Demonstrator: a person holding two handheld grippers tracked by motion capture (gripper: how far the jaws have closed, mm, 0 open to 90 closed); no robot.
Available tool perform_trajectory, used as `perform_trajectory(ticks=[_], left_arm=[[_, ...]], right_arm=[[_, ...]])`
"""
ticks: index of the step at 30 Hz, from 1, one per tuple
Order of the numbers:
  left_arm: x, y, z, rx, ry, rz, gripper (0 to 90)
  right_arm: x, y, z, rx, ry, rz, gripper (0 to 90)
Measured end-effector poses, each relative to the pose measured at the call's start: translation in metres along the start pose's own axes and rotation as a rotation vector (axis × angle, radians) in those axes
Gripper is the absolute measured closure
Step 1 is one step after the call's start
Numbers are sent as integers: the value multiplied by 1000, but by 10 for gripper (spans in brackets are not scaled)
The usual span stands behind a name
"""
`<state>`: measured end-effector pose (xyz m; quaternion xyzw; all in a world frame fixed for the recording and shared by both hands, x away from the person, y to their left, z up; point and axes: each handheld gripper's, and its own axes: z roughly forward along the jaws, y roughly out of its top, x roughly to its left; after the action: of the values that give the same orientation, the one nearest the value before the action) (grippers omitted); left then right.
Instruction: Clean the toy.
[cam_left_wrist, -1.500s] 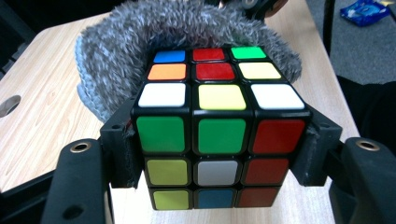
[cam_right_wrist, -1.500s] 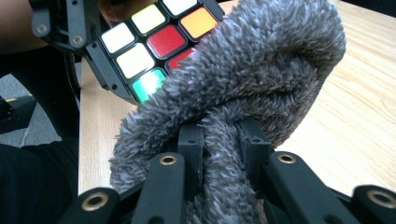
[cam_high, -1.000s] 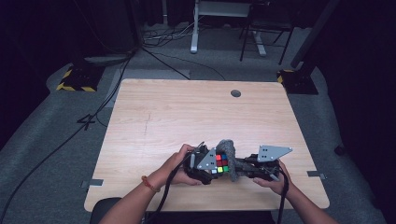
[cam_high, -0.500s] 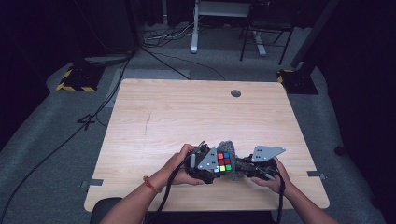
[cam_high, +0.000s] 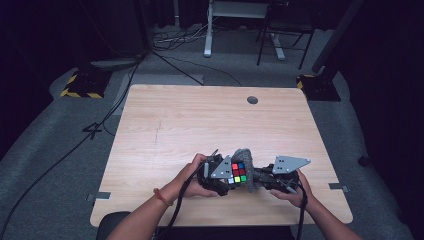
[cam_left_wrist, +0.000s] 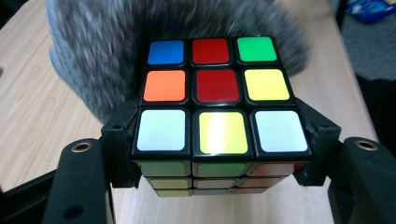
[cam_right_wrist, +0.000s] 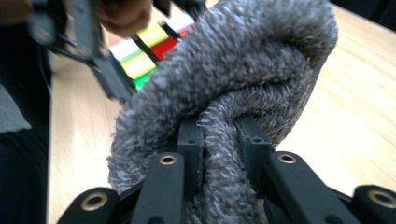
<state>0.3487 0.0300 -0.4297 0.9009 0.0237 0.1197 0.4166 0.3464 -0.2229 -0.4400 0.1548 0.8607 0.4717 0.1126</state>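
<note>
A Rubik's cube (cam_left_wrist: 217, 105) with mixed colours sits clamped between the black jaws of my left gripper (cam_left_wrist: 217, 161), which is shut on its lower layers. From above the cube (cam_high: 238, 172) is near the table's front edge, between both hands. A grey fluffy cloth (cam_right_wrist: 233, 88) is bunched up and pinched by my right gripper (cam_right_wrist: 219, 140), shut on a fold of it. The cloth (cam_high: 245, 157) presses against the far and right sides of the cube. In the left gripper view the cloth (cam_left_wrist: 93, 60) rises blurred behind the cube.
The light wooden table (cam_high: 200, 125) has a round cable hole (cam_high: 252, 100) near its far edge. Cables run from both grippers toward the person. Beyond the table are a dark floor, cables and desk legs (cam_high: 207, 30).
Both grippers, with cube and cloth, have shifted slightly left. The cloth has moved up over the cube's far side.
</note>
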Motion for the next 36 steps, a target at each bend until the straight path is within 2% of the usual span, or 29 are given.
perform_trajectory(ticks=[2, 4, 9, 13, 16, 17, 18, 20, 22, 25, 28, 30, 32, 36], left_arm=[[-1, 2, -1, -12, -2, 14, 333], [-1, 3, -3, -19, -9, 9, 332], [4, 1, -8, -43, 0, -11, 333], [5, 0, -9, -35, 10, -9, 333], [7, -2, -8, -22, 12, -17, 333], [6, -3, -4, 9, 18, -3, 333], [5, -4, -4, 10, 17, -5, 333], [3, -3, -3, -2, 9, -4, 333], [2, -2, -3, -6, 8, 0, 333], [-3, 1, -3, -22, -22, 8, 333], [-8, 6, -5, -42, -23, 25, 333], [-7, 9, -9, -69, -20, 18, 333], [-3, 10, -14, -92, -5, 5, 333], [2, 7, -16, -81, 8, 3, 333]], right_arm=[[-1, -3, 7, 44, 2, 10, 749], [-1, -6, 12, 84, 9, 10, 749], [1, -9, 19, 117, 49, 25, 748], [3, -7, 17, 109, 42, 12, 748], [3, -3, 9, 53, 40, 17, 748], [3, 0, 3, 17, 33, 13, 748], [3, 2, 0, -3, 34, 15, 748], [4, 3, -2, -11, 25, 10, 747], [3, 2, -2, -11, 11, 13, 744], [2, 2, 0, 4, -22, 9, 741], [-1, 0, 3, 25, -22, 14, 742], [0, -2, 6, 54, -10, 14, 743], [3, -5, 13, 101, 26, 6, 743], [7, -4, 17, 111, 48, -7, 743]])
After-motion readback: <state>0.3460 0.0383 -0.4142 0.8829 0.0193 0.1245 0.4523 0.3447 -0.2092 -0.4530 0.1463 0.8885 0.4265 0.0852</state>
